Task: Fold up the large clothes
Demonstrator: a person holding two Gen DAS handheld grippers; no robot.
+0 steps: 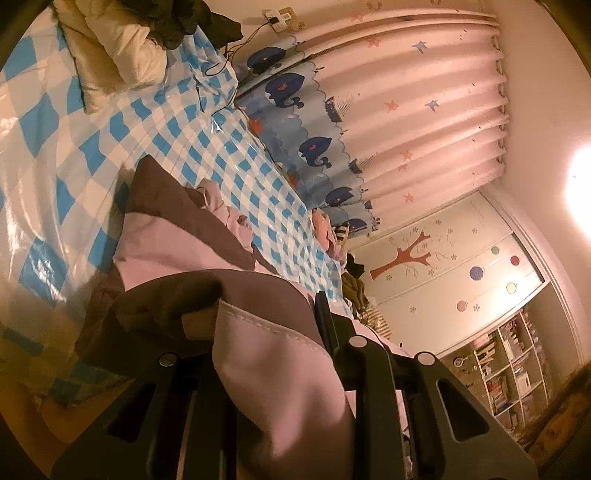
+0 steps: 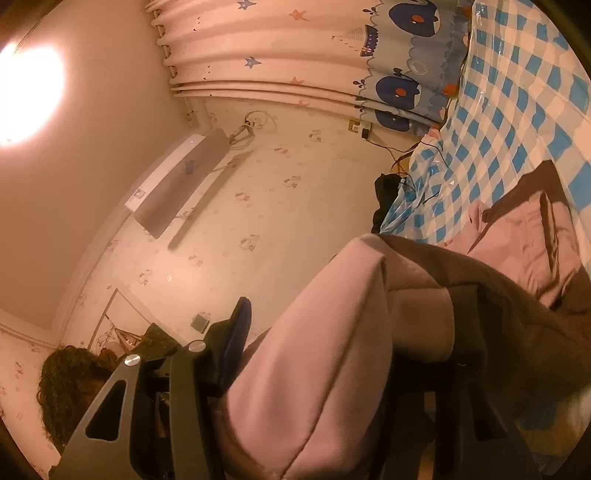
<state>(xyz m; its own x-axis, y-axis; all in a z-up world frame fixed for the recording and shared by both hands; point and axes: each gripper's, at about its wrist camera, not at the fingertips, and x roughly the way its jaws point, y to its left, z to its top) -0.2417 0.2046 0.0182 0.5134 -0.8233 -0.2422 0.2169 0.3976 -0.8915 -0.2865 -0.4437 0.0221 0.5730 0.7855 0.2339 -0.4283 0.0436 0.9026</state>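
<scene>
A large pink and brown garment (image 1: 177, 236) lies partly on the bed's blue and white checked cover (image 1: 74, 147). My left gripper (image 1: 262, 314) is shut on a pink edge with a stitched seam, and brown cloth drapes over one finger. In the right wrist view, a thick pink fold of the same garment (image 2: 332, 362) fills the space between the fingers of my right gripper (image 2: 347, 317), which is shut on it. One blue-padded finger (image 2: 240, 325) shows; cloth hides the other. The rest of the garment (image 2: 517, 236) trails back onto the bed.
A white puffy jacket (image 1: 110, 48) and dark clothes (image 1: 177, 22) lie at the bed's far end, with a cable (image 1: 221, 62) nearby. More clothes (image 1: 351, 280) are piled by the whale-print curtain (image 1: 406, 110). A bookshelf (image 1: 509, 369) stands beyond. A person's hair (image 2: 70, 380) shows below an air conditioner (image 2: 177, 184).
</scene>
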